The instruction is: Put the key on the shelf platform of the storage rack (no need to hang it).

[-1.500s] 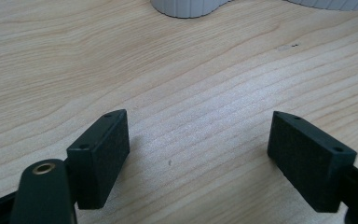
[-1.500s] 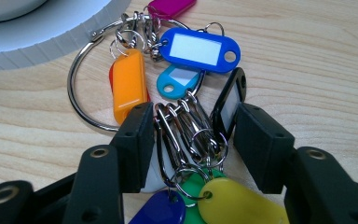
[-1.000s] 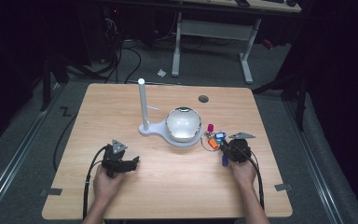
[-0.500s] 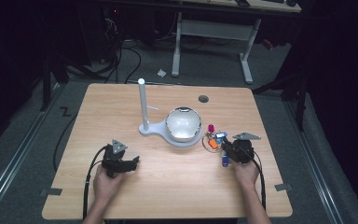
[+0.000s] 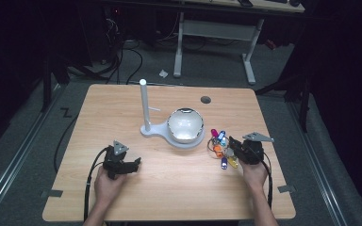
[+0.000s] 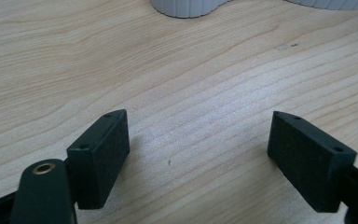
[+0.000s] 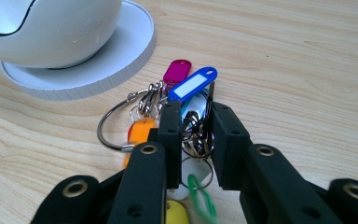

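Observation:
A bunch of coloured key tags (image 5: 219, 143) on metal rings lies just right of a white domed stand (image 5: 185, 125). My right gripper (image 5: 231, 145) reaches into the bunch from the right. Its jaws have just been closing. In the right gripper view, my right gripper (image 7: 193, 121) has its pads pressed on the small rings, with the blue tag (image 7: 192, 84) and magenta tag (image 7: 177, 71) sticking out beyond the tips. A green tag (image 7: 200, 198) hangs blurred below. My left gripper (image 5: 134, 163) rests on the table at the front left, and it (image 6: 198, 135) is open over bare wood.
The stand has a white upright pole (image 5: 143, 106) with a short peg, joined to the round base (image 7: 116, 51) under the dome. The base's edge (image 6: 186, 7) lies ahead of my left gripper. A round cable hole (image 5: 205, 100) sits in the wooden table (image 5: 169, 188) at the back.
The right gripper's jaws have narrowed onto the key rings and the hand has shifted slightly right and up. The left hand has stayed still.

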A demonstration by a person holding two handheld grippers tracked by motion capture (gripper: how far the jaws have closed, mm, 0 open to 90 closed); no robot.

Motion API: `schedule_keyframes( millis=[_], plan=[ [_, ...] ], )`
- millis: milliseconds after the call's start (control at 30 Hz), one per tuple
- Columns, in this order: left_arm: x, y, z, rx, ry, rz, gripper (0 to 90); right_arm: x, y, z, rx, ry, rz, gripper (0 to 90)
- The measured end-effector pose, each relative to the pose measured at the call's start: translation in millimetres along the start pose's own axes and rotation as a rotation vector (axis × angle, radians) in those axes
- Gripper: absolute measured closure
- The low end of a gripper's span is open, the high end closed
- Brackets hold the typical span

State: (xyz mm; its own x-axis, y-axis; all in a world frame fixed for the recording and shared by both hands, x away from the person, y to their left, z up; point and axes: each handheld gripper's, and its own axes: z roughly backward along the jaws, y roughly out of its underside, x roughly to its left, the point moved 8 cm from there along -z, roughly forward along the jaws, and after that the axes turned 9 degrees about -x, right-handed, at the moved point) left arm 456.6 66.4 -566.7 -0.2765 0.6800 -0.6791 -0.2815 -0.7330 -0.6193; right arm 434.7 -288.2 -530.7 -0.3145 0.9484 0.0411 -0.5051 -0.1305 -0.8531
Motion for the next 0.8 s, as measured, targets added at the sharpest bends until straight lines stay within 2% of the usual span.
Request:
schedule_keyframes(
  millis=[133, 233, 433, 633, 800],
  plan=[
    [0.2, -0.2, -0.1, -0.001, 0.005, -0.007, 21.0, -1.9, -3.5, 3.8, -0.011, -0.004, -0.012, 76.3],
    [0.0, 0.0, 0.0, 0.0, 0.0, 0.0, 21.0, -2.8, -6.2, 5.9, -0.016, -0.005, -0.001, 76.3],
    [0.1, 0.0, 0.0, 0.0, 0.001, -0.001, 21.0, -2.8, -22.3, 17.6, -0.051, -0.014, -0.002, 76.4],
    [0.1, -0.1, 0.0, 0.0, 0.001, -0.002, 21.0, 1.1, -41.0, 29.7, -0.065, -0.024, 0.034, 76.4],
    [0.1, -0.1, 0.0, 0.0, 0.0, -0.001, 21.0, 2.8, -48.9, 34.3, -0.069, -0.028, 0.038, 76.4]
  ],
)
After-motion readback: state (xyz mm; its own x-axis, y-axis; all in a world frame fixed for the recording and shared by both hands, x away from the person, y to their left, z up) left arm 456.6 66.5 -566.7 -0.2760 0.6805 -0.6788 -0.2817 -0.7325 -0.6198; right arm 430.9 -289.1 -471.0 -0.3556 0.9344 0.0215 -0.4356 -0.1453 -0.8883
